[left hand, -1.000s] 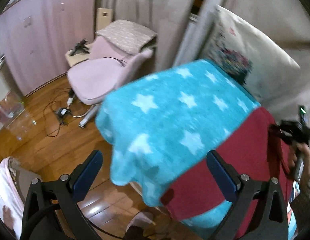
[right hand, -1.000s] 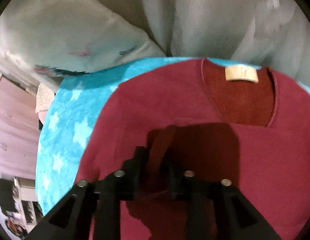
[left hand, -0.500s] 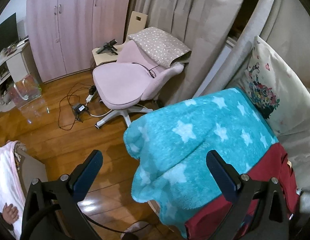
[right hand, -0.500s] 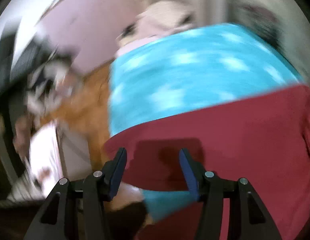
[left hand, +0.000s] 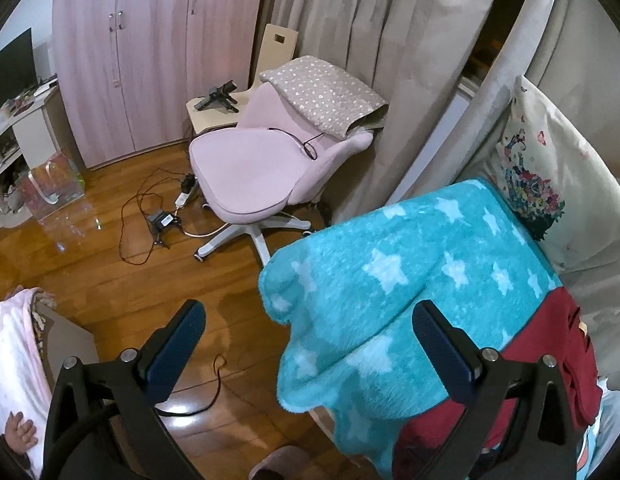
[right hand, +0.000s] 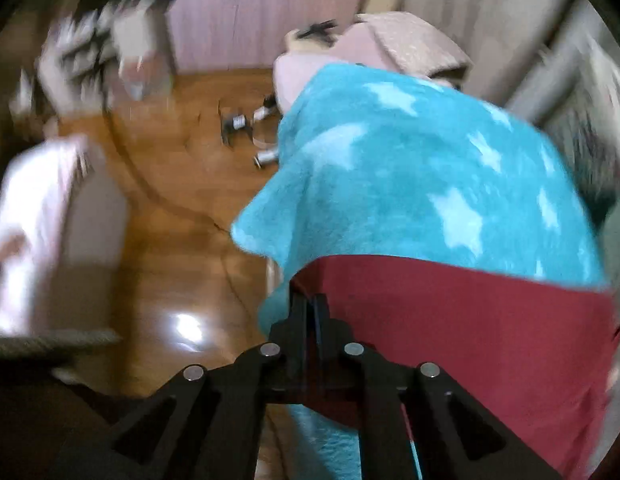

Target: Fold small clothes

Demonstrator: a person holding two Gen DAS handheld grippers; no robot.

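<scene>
A dark red garment (right hand: 470, 320) lies on a turquoise star-patterned blanket (right hand: 410, 172). My right gripper (right hand: 310, 304) is shut on the garment's near left corner at the blanket's edge. In the left wrist view the red garment (left hand: 550, 344) shows at the lower right on the same blanket (left hand: 410, 288). My left gripper (left hand: 306, 344) is open and empty, held above the blanket's hanging corner and the wooden floor, away from the garment.
A pink swivel chair (left hand: 254, 168) with a dotted cushion stands beyond the blanket, with cables and a power strip (left hand: 166, 216) on the floor. A floral pillow (left hand: 542, 176) leans at the right. A pink wardrobe (left hand: 150, 48) and curtains (left hand: 390, 32) stand behind.
My right gripper swung from the garment's middle to its corner and closed on it. My left gripper pulled back and left from the blanket, staying open.
</scene>
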